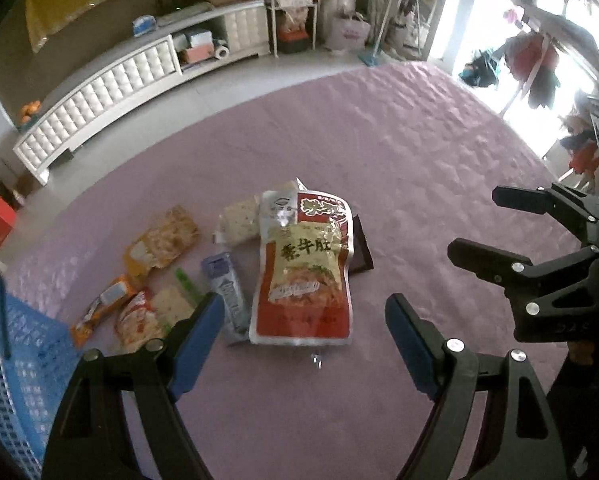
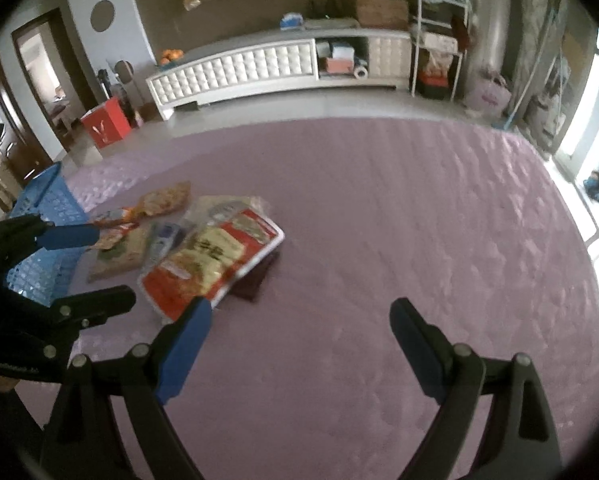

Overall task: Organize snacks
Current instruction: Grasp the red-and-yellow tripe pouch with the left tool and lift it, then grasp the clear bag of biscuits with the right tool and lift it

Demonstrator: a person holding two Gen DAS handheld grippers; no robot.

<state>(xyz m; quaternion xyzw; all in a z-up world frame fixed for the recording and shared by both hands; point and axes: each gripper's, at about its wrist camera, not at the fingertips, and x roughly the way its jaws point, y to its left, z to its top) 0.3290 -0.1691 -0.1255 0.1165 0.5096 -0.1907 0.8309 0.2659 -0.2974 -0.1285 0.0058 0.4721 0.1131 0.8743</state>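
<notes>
A pile of snack packets lies on a pink quilted bed cover [image 1: 379, 140]. On top is a large red and yellow packet [image 1: 305, 268], also in the right wrist view [image 2: 211, 262]. A dark brown packet [image 1: 361, 248] sticks out under it. A blue-grey packet [image 1: 227, 288], pale cracker packets [image 1: 239, 220] and orange packets [image 1: 161, 240] lie to its left. My left gripper [image 1: 303, 328] is open and empty, just short of the red packet. My right gripper [image 2: 299, 324] is open and empty, right of the pile; it shows in the left wrist view [image 1: 473, 224].
A blue plastic basket [image 1: 15, 360] stands at the left edge of the bed, beside the pile; it also shows in the right wrist view [image 2: 47, 208]. Beyond the bed are a grey floor, a long white cabinet [image 2: 259, 68] and a red box [image 2: 105, 122].
</notes>
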